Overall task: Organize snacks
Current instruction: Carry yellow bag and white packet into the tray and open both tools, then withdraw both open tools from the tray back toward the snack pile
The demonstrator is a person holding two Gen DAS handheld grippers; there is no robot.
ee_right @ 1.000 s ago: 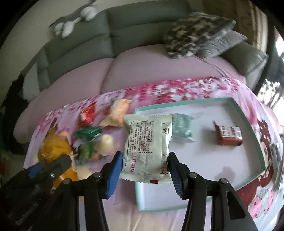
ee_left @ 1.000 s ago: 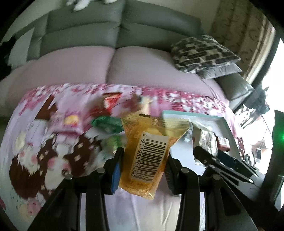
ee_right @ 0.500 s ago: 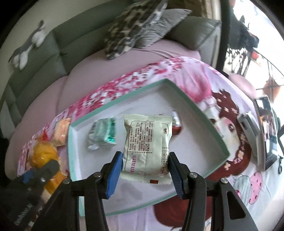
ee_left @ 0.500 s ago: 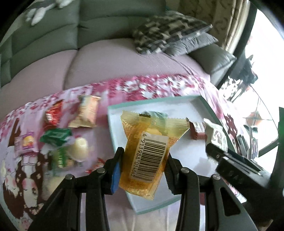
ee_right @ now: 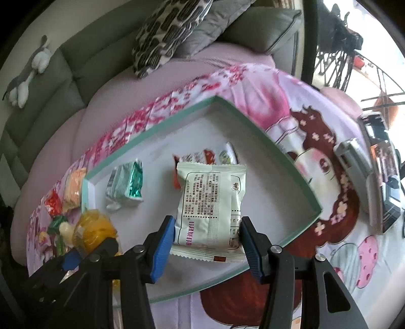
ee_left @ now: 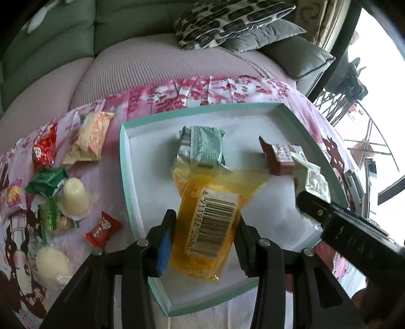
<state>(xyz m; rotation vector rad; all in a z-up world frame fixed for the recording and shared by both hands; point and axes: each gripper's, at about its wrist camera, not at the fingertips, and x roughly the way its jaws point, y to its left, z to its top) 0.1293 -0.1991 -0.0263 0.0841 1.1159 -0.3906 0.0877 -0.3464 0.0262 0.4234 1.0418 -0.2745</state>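
My left gripper (ee_left: pixel 205 235) hangs over the near part of the white tray with a teal rim (ee_left: pixel 125 162). Its jaws are opening. An orange packet with a barcode (ee_left: pixel 212 217) sits tilted and loose between them, its top blurred. My right gripper (ee_right: pixel 207 235) is shut on a white packet with printed text (ee_right: pixel 211 202), held over the tray's middle (ee_right: pixel 278 146). In the tray lie a green foil packet (ee_left: pixel 202 146) and a brown wrapped bar (ee_left: pixel 278 157). In the right wrist view the orange packet (ee_right: pixel 93 227) shows at the lower left.
Loose snacks lie on the pink printed cloth left of the tray: a beige packet (ee_left: pixel 89 136), a green one (ee_left: pixel 46 181), a jelly cup (ee_left: pixel 74 197), a red candy (ee_left: pixel 102 229). A sofa with cushions (ee_left: pixel 227 20) stands behind. Silver devices (ee_right: pixel 354 162) lie right of the tray.
Both grippers swung right, from over the loose snacks to over the tray, and sank a little. The left jaws have parted slightly and the orange packet has tilted between them.
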